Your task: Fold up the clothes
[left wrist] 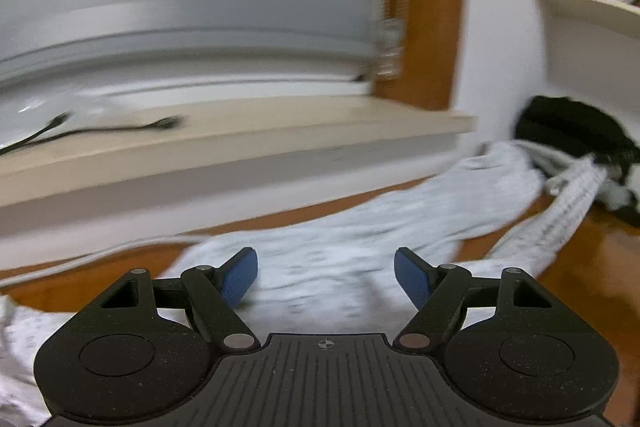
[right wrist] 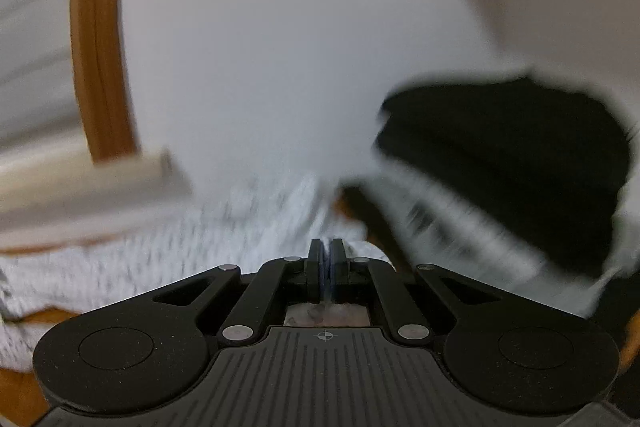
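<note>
- We found the grey-white garment [left wrist: 360,227] spread loosely over the wooden floor [left wrist: 600,267], its ribbed hem [left wrist: 568,203] trailing toward a dark heap of clothing [left wrist: 576,131] by the wall — rumpled, and with no neat fold we could see.
- Our left gripper [left wrist: 326,277] hovered over the cloth with its blue pads [left wrist: 240,277] spread wide and nothing between them.
- Our right gripper [right wrist: 329,267] was clenched tight; a thin edge of the pale fabric [right wrist: 160,247] seemed pinched between its pads, though blur kept us from being sure.
- We judged the work barely begun — the garment still needed flattening and every fold remained, and the dark heap [right wrist: 520,167] lay untouched.
</note>
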Motion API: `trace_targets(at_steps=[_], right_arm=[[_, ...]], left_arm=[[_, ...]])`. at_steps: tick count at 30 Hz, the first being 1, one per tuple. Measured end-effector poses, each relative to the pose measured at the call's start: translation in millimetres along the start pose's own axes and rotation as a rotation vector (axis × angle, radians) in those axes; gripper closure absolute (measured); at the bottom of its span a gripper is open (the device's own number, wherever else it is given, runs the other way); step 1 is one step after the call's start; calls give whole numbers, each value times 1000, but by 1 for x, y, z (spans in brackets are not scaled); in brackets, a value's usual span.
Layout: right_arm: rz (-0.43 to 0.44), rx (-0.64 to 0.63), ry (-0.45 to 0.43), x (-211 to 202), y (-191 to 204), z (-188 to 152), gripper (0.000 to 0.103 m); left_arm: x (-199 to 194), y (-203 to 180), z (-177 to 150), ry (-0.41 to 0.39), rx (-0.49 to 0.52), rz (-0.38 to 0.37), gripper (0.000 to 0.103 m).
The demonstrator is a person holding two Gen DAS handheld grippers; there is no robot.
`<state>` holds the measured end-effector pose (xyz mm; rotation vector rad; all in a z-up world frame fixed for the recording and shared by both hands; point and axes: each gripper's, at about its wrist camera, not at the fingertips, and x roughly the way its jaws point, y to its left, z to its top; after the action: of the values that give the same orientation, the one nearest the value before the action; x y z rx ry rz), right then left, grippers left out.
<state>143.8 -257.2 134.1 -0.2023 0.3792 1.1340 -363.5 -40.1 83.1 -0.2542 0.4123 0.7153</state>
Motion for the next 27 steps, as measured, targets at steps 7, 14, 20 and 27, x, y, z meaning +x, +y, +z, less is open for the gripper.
trace_targets(at_steps=[7,14,20,27], right_arm=[[-78,-18,47,-15,-29,6,99],[-92,-22,196,43,-28,-38,89],[-45,-113,176,21,-27,-61,68],[-90,-27,226,3,-67,-92,52]], left_arm=[[18,-74,-2,58,127,-157,24],[50,-110,-10,131,201,-216,32],[66,-134,-15,167,288,-227,44],[78,-146,-22,197,303,-240,93]])
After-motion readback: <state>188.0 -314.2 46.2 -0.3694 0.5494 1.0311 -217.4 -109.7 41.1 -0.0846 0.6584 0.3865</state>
